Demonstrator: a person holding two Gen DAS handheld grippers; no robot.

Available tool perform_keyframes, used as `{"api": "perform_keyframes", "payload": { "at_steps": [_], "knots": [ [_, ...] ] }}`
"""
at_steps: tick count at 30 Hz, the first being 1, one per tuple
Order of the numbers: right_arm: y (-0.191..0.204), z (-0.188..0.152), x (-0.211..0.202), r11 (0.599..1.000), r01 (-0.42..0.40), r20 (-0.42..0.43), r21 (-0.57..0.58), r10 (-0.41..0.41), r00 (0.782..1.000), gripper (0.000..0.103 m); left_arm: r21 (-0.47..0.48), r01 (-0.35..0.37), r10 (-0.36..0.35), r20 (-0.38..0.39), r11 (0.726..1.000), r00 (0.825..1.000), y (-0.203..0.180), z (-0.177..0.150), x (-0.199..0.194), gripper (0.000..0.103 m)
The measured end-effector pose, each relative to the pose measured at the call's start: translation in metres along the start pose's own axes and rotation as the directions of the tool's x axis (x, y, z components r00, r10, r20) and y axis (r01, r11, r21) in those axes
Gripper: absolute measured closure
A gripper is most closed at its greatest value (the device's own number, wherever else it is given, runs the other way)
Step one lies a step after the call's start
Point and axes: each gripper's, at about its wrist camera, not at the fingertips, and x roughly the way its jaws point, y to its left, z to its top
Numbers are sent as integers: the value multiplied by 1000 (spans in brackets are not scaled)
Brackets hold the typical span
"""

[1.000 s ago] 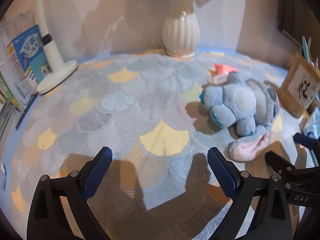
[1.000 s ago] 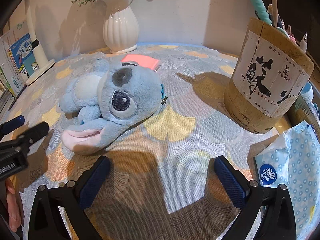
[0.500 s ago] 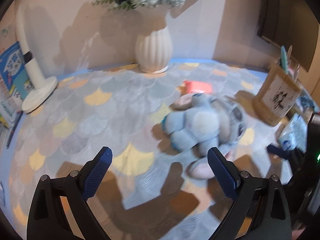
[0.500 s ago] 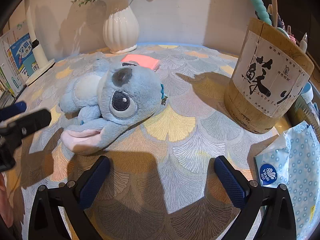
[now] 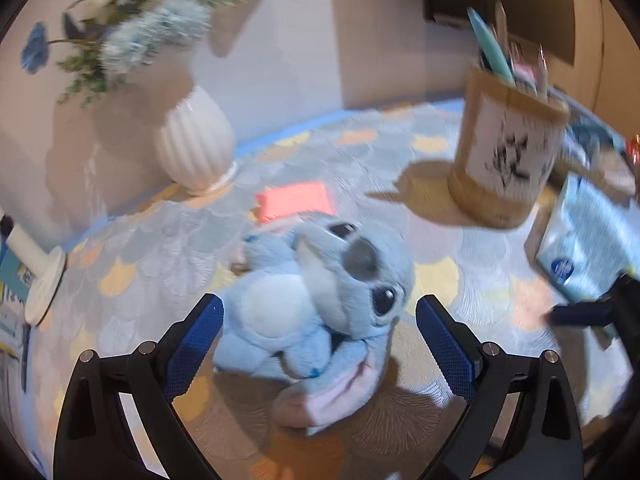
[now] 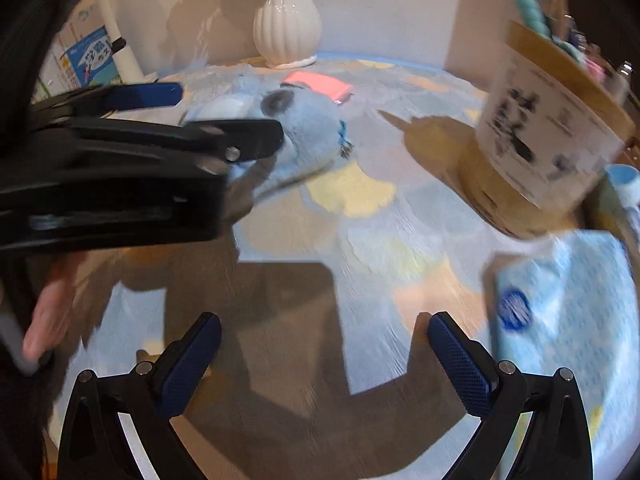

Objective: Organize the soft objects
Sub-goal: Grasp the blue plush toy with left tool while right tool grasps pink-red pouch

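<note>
Left tongs (image 5: 319, 332) apart, wide, fingers either side of the plush (image 5: 320, 300) with gaps to both blue pads, so not clamped; whether the pads touch the fur I cannot tell. Plush is a blue soft toy lying on its side on the worktop (image 5: 160, 240), which has a scallop-pattern mat, pale belly toward the left finger, head and dark eyes toward the right finger, pink-lined ear pointing at the camera. Pink pad (image 5: 294, 200) lies just behind the plush, touching or nearly. White ribbed vase (image 5: 194, 152) with flowers stands at back left near the wall. Wooden pen pot (image 5: 508, 160) at back right, well apart from the plush; blue tissue pack (image 5: 592, 248) beside it on the right edge. White lamp base (image 5: 44, 284) at far left. Right tongs (image 6: 324, 354) apart, nothing between them, over bare mat and shadow. In the right wrist view the left tongs come in from the left (image 6: 180, 120), their upper blue pad over the plush (image 6: 312, 124) and the black finger across its face; a hand (image 6: 52, 316) shows low left, blurred. Pen pot (image 6: 548, 140) and tissue pack (image 6: 568, 320) sit to the right, vase (image 6: 288, 28) at back. Both views motion-blurred.
</note>
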Motion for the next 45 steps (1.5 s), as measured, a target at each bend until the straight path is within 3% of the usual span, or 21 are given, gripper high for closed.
{"api": "perform_keyframes", "payload": {
  "at_steps": [4, 11, 12, 13, 17, 19, 23, 25, 26, 27, 29, 32, 35, 37, 41, 42, 44, 45],
  "knots": [
    [-8, -20, -10, 1000, 19, 4, 0, -19, 1000, 0, 51, -112, 113, -6, 992, 994, -10, 3, 21, 6],
    [-21, -9, -25, 997, -57, -4, 52, 57, 998, 0, -7, -76, 76, 65, 997, 995, 15, -5, 0, 32],
    [-21, -6, -29, 995, -82, 2, 59, 82, 997, 0, -23, -69, 71, 71, 997, 995, 19, -6, -4, 60],
    [-20, -3, -32, 993, -102, 8, 63, 101, 995, 0, -62, -44, 48, 72, 997, 996, 31, -9, -12, 66],
    [-14, 18, -37, 989, -132, 15, 64, 131, 991, 0, -166, -85, 97, 66, 983, 993, 70, -24, -27, 66],
    [-9, 30, -36, 990, -129, 16, 59, 128, 992, 0, -188, -75, 87, 55, 979, 995, 83, -34, -30, 66],
    [7, 69, -20, 994, -100, 38, 48, 98, 994, 0, -243, 57, -42, 67, 968, 997, 110, -54, -40, 60],
    [11, 85, -16, 994, -100, 55, 51, 97, 994, 0, -246, 63, -47, 71, 967, 996, 116, -58, -47, 56],
    [12, 96, -12, 992, -114, 60, 62, 110, 992, 0, -242, 50, -34, 71, 969, 997, 118, -60, -48, 49],
    [12, 107, -6, 988, -136, 60, 69, 132, 989, 0, -242, 38, -22, 70, 970, 997, 120, -63, -51, 32],
    [11, 131, 11, 981, -175, 54, 88, 171, 984, 0, -264, 35, -13, 84, 964, 996, 127, -69, -55, 16],
    [9, 154, 28, 996, -59, 86, 66, 53, 995, 0, -315, 87, -57, 103, 945, 993, 137, -70, -58, 16],
    [13, 173, 54, 997, 77, 91, 0, -77, 993, 0, -326, 78, -53, 87, 942, 995, 140, -63, -53, 16],
    [14, 183, 72, 996, 87, 75, -34, -84, 994, 5, -355, 103, -84, 68, 929, 994, 142, -57, -42, 16],
    [21, 193, 89, 987, 122, 117, -104, -110, 987, 5, -404, 192, -199, 24, 895, 980, 134, -51, -17, 2],
    [22, 194, 93, 988, 107, 109, -114, -94, 989, 7, -399, 196, -204, 22, 896, 979, 130, -50, -15, 1],
    [22, 194, 104, 991, 63, 90, -122, -52, 995, 33, -375, 161, -172, 5, 913, 985, 123, -44, -6, 1],
    [21, 193, 107, 993, 28, 74, -117, -19, 997, 39, -367, 147, -161, -5, 918, 987, 122, -42, -2, 1]
  ]
}}
